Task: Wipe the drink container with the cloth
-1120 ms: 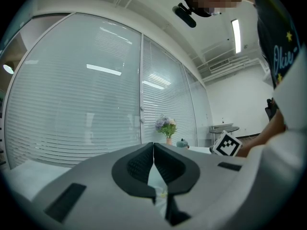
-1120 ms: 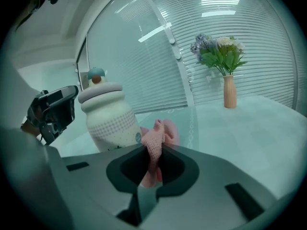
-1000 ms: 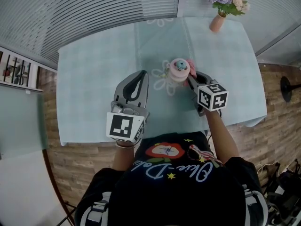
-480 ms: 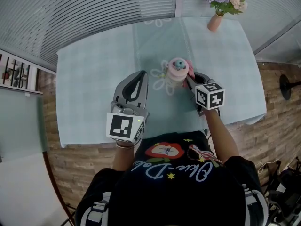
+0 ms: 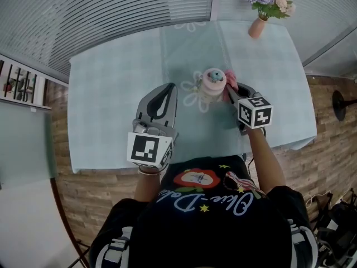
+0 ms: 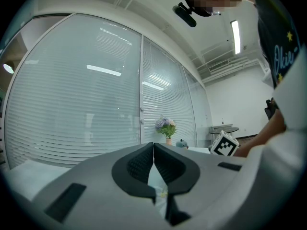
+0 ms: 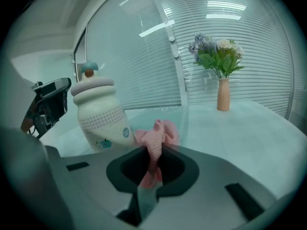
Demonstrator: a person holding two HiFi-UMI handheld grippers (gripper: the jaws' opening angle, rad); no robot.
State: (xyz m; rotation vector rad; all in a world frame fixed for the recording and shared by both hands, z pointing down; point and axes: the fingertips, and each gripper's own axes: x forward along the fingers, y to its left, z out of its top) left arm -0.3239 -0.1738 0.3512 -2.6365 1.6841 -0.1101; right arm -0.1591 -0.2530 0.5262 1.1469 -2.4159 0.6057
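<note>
Standing before a wall of closed white blinds [image 5: 122, 15], you work at a table [image 5: 106, 99] under a pale blue-green cloth cover with a faint flower pattern; wood-look flooring [image 5: 312, 149] shows past its edges. A vase of flowers [image 5: 261, 13] stands at the far right corner, well apart from the work.

Your left gripper [image 5: 169, 87] hovers over the middle of the table with its jaws together and nothing between them, clear of the container. Your right gripper [image 5: 230, 92] reaches in from the right, its jaws clamped on a pink cloth [image 7: 156, 138] that bunches up above the pads.

The drink container [image 7: 101, 114], cream with a pink lid, stands upright near the table's centre. Its long axis is vertical and its teal knob points straight up. The cloth sits at its lower right side, just beside or touching it; the views do not settle which.

Compared with half a second ago, little differs: the container stands in the same spot, the left gripper has not moved, and the right gripper keeps the cloth at the container's right side.
</note>
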